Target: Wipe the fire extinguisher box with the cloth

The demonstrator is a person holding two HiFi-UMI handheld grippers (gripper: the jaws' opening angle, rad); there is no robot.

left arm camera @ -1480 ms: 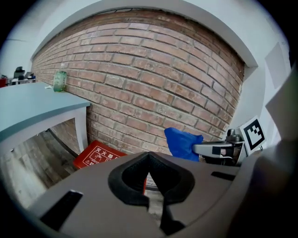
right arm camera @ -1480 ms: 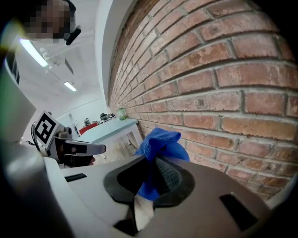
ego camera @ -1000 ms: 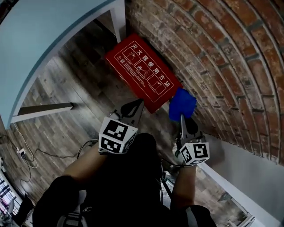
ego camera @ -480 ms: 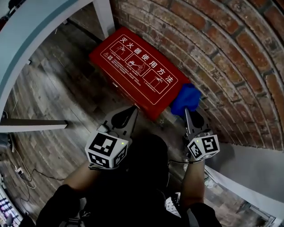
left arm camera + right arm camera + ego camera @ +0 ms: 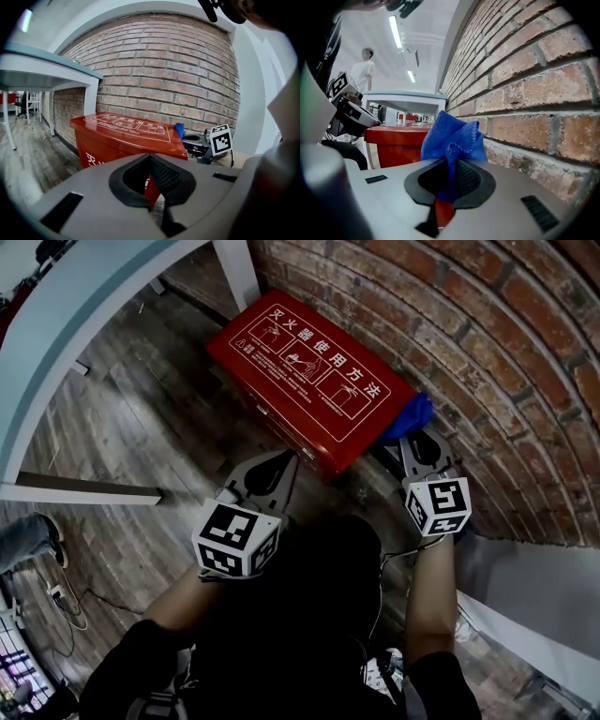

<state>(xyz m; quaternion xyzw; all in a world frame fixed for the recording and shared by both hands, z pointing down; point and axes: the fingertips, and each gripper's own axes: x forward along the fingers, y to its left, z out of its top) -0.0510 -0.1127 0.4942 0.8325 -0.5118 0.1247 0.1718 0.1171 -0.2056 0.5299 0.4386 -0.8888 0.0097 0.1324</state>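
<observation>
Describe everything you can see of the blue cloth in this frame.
The cloth is bright blue, looks like microfibre with a stitched hem, and is bunched into folds. The right gripper has its jaws shut on one fold, the rest fanning out beyond them. In the head view it sits at the corner of the red fire extinguisher box nearest the brick wall; whether it touches the lid cannot be told.

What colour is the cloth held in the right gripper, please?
Bright blue; the cloth shows best in the right gripper view.
</observation>
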